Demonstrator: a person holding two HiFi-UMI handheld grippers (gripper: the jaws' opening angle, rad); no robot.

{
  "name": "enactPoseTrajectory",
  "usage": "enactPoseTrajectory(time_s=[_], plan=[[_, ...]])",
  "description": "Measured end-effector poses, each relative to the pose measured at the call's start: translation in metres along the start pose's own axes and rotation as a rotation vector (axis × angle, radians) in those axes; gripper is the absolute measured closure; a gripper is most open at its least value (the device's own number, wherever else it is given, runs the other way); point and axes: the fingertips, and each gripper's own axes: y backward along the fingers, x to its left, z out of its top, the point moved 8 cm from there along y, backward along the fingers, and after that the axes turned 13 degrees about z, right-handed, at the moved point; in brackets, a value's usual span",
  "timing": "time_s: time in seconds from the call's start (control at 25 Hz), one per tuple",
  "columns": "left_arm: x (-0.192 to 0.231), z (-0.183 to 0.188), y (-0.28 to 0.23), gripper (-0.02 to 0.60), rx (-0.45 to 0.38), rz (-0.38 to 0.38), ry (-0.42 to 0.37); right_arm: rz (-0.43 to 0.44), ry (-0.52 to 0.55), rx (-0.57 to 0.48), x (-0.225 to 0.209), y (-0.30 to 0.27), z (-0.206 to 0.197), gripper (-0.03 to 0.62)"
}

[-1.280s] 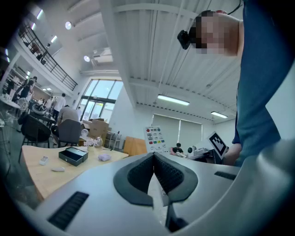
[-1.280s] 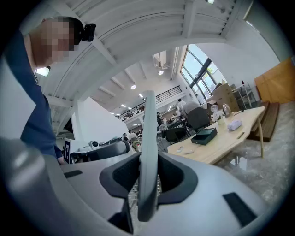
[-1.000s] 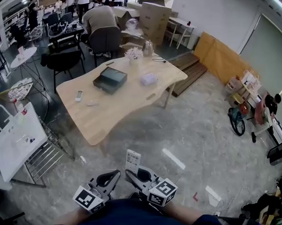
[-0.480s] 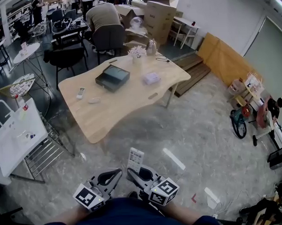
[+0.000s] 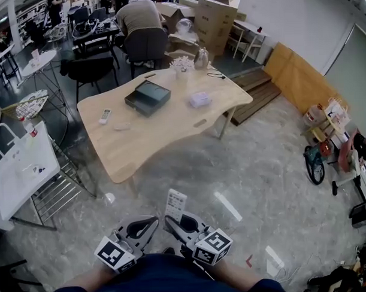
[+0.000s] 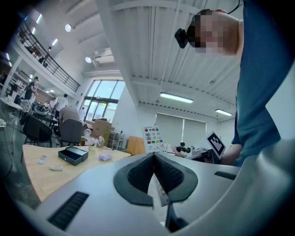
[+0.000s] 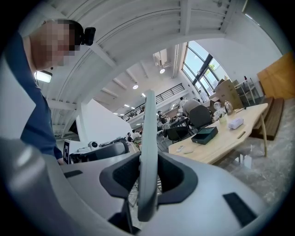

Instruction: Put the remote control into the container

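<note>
**Surface.** The floor [image 5: 261,163] is grey polished stone, glossy, with streaks of reflected light. The table [image 5: 147,143] is pale wood with a wavy outline and stands ahead of you, left of centre in the head view.

**On the table.** The dark container [image 5: 147,97] lies open-topped around mid-table, toward the far side. A small white handset [image 5: 104,116] and a flat white item [image 5: 121,126] lie well to its left. A pale pouch [image 5: 200,99] lies to its right, and flowers [image 5: 181,65] stand at the far edge.

**Room.** Dark chairs [image 5: 87,71], a person bent over [image 5: 137,13] and cardboard boxes [image 5: 214,18] crowd the far side.

**Edges and clearance.**
- The table's near edge faces you with bare floor between.
- Its left corner is hemmed in by a wire rack [image 5: 59,197] and a white bag [image 5: 22,172].
- To the right, a low wooden platform [image 5: 253,89] sits just beside the table's end. Beyond it lean orange boards [image 5: 294,78], and a small bicycle [image 5: 315,163] stands well apart.

**Tools.**
- Your right gripper [image 5: 178,225] is clenched on the remote control [image 5: 175,204]. The remote stands upright in the jaws, low in the head view and well short of the container. The right gripper view shows it edge-on [image 7: 148,138], with a pad pressed to each face.
- Your left gripper [image 5: 152,221] sits just beside it, jaws pressed together on nothing.
</note>
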Motion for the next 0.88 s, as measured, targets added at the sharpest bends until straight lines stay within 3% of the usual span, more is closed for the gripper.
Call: enactPoseTrajectory(time_s=[0.2,0.44,0.88], plan=[[-0.009,-0.015,-0.009,0.551,0.047,0.051,-0.01,0.017,-0.005,0.012,-0.015,0.013,-0.001,0.485],[-0.004,-0.016,-0.024,0.551,0.025,0.069,-0.007,0.022,-0.007,0.022,-0.035,0.013,0.003,0.485],[0.09,-0.012,-0.079,0.551,0.0,0.006,0.025,-0.043,0.017,0.042,-0.098,-0.056,0.024,0.485]])
